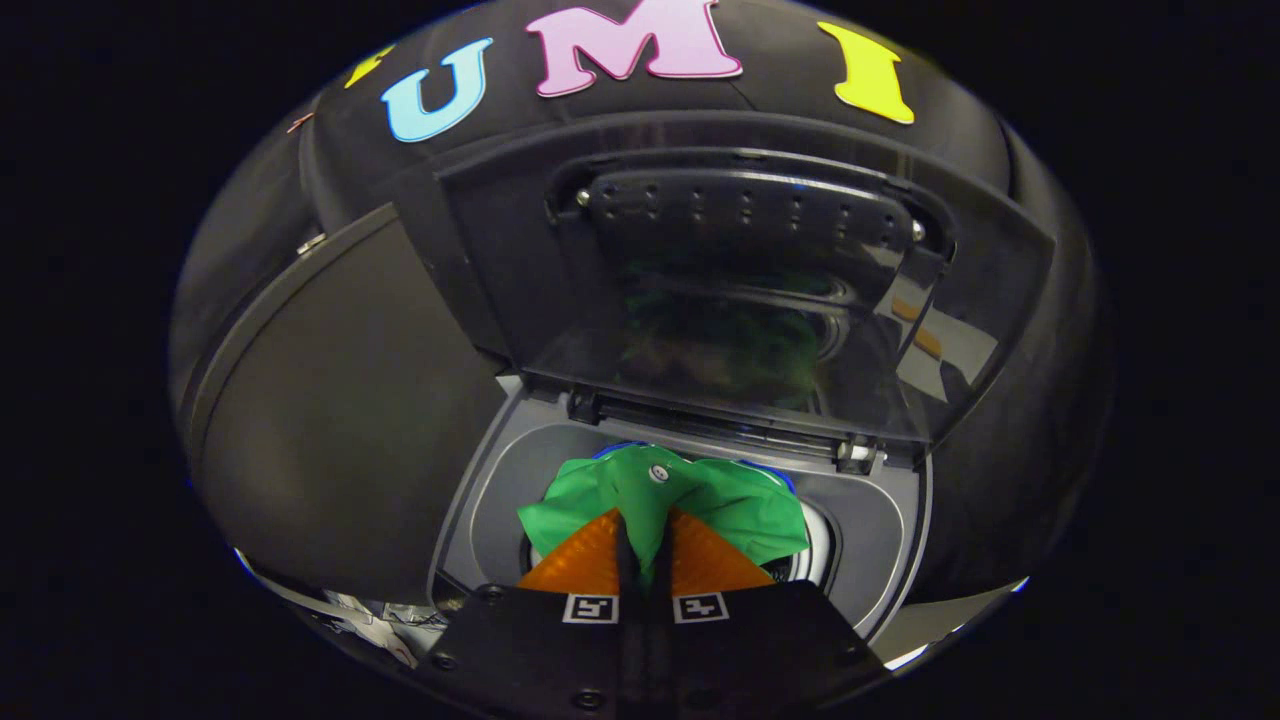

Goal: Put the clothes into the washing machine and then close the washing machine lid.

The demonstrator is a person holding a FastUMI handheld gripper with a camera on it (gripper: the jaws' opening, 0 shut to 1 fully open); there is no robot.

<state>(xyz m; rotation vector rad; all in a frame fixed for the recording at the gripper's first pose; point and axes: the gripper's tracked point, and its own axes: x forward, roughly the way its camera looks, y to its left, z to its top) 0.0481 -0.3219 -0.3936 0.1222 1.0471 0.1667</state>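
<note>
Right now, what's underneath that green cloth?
The green cloth, pinched between the gripper fingers, hangs over the washing machine opening. Beside it shows a strip of the pale drum rim; the drum's inside is covered.

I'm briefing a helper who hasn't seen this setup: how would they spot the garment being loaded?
Find the top-loading washing machine with its lid raised upright. Over its round drum opening hangs a bright green garment, pinched between the fingers of the gripper. It is the only vivid green thing against grey and black surroundings, with a small pale button near its top.
</note>
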